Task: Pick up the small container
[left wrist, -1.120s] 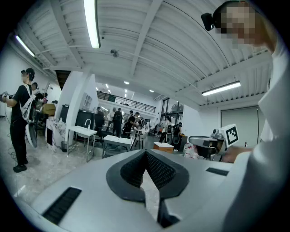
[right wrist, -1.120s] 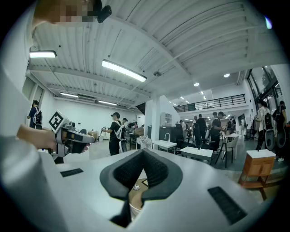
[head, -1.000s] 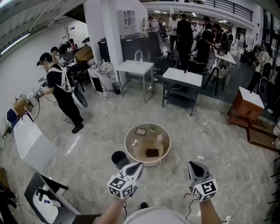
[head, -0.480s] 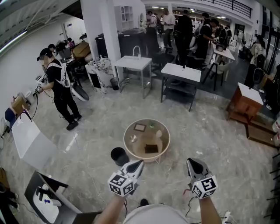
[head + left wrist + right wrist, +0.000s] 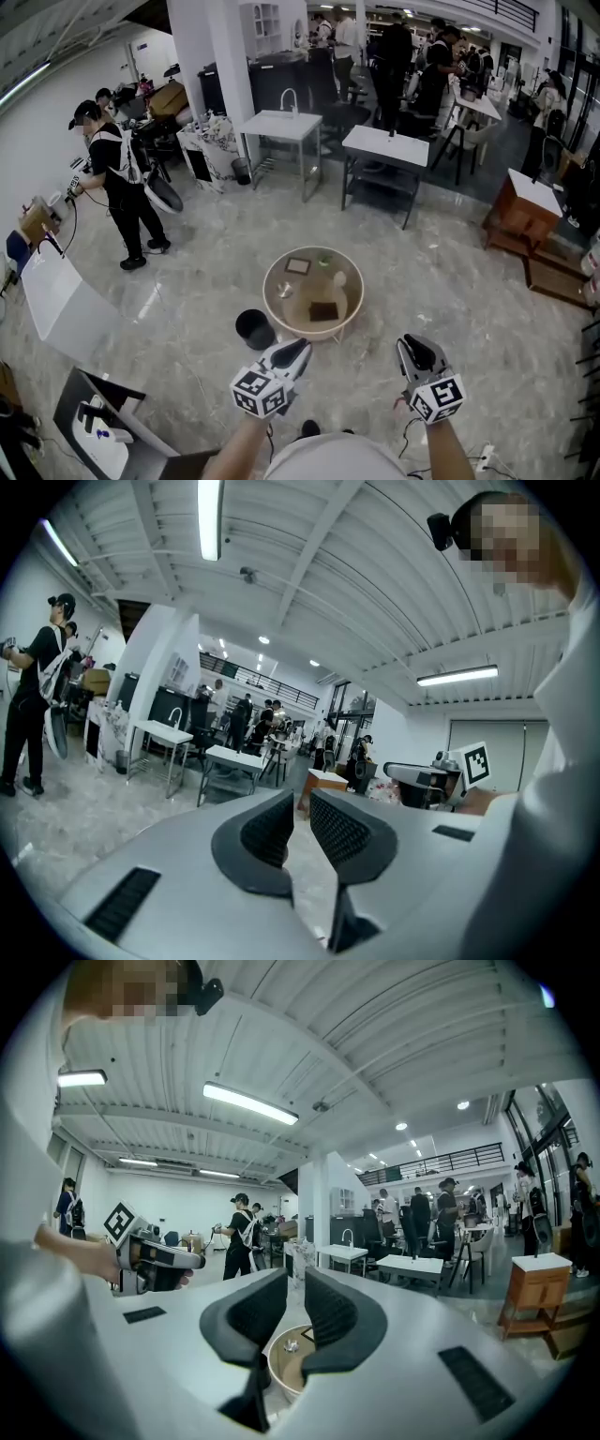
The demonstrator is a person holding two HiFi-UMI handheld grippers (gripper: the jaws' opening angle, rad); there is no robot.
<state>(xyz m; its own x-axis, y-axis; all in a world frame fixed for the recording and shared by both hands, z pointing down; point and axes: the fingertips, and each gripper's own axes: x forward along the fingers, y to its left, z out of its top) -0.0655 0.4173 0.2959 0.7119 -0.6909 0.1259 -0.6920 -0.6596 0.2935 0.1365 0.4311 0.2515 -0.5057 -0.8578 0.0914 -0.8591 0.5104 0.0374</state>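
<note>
A small silvery container (image 5: pixel 284 290) sits on the left part of a round wooden table (image 5: pixel 272 305), with a pale bottle (image 5: pixel 339 279), a framed card (image 5: pixel 298 266) and a dark square (image 5: pixel 323 311) around it. The right gripper view shows that container (image 5: pixel 292 1345) below the jaws. My left gripper (image 5: pixel 298 347) and right gripper (image 5: pixel 413 345) hover side by side, short of the table. Both point roughly level. The jaws of the left gripper (image 5: pixel 302 803) and of the right gripper (image 5: pixel 296 1283) have just been opening; each shows a narrow gap with nothing in it.
A black bin (image 5: pixel 255 328) stands on the floor at the table's left. A person (image 5: pixel 117 183) stands at the far left. Two white tables (image 5: pixel 278 125) (image 5: pixel 384 145) and a wooden cabinet (image 5: pixel 525 211) lie beyond. A white slanted board (image 5: pixel 61 305) is at the left.
In the head view the round table and the room have slid a little upward and away. Both grippers keep their places at the bottom of the picture.
</note>
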